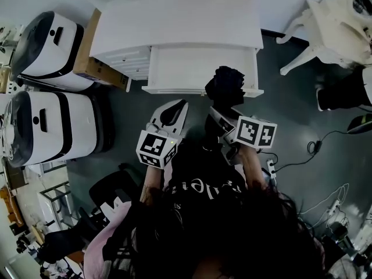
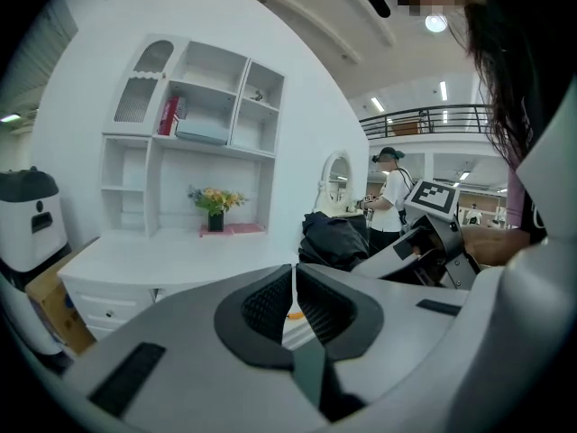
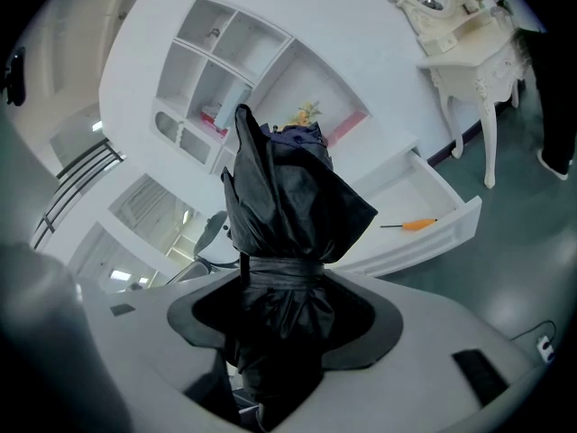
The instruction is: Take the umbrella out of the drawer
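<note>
While the right gripper (image 3: 287, 309) is clamped tight round the gathered lower part of the black folded umbrella (image 3: 290, 197), which is held above the front right corner of the open drawer (image 1: 174, 68) and apparently clear of it, the hold seems to be mostly on loose fabric, so I judge the bundle could slip or sag out if swung fast. Its slack folds might also snag the drawer front on a low pass. With its jaws almost together, the empty left gripper (image 2: 294, 307) offers no backup catch.
</note>
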Tool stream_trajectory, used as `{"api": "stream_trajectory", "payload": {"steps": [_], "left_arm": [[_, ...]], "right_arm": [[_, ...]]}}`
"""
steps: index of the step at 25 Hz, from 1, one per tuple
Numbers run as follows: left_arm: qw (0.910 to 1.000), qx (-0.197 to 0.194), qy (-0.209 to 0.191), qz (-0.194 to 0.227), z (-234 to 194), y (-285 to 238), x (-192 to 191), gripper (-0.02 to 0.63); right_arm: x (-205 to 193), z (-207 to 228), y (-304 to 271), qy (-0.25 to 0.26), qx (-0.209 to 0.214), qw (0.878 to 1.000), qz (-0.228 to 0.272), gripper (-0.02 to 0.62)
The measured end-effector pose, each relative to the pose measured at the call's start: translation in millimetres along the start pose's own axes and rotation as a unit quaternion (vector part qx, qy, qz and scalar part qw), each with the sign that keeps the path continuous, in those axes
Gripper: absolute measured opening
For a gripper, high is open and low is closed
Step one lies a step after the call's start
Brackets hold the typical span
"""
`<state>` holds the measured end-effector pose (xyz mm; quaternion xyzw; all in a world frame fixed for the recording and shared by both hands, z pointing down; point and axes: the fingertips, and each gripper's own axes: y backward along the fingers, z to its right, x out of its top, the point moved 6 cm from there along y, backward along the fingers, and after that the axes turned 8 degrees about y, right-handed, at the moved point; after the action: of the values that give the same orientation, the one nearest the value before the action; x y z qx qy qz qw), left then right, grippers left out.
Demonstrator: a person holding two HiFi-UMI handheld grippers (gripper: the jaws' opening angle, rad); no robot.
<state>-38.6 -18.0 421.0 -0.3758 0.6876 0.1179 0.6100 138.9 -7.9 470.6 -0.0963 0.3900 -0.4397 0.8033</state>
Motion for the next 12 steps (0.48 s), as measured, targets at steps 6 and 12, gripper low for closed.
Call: {"api": "stream_trajectory", "payload": {"steps": [6, 12], "left_arm": [[0.9996, -0.011, -0.013, 0.021, -7, 47, 2, 0.023], [0.9989, -0.034, -0.031, 0.007, -1, 107, -12, 0.023]], "right_arm": [[-27, -44, -10, 0.018, 0.007, 1.000, 0.004, 0.278], [-63, -78, -14, 0.021, 0.008, 1.000, 0.005, 0.278]]}}
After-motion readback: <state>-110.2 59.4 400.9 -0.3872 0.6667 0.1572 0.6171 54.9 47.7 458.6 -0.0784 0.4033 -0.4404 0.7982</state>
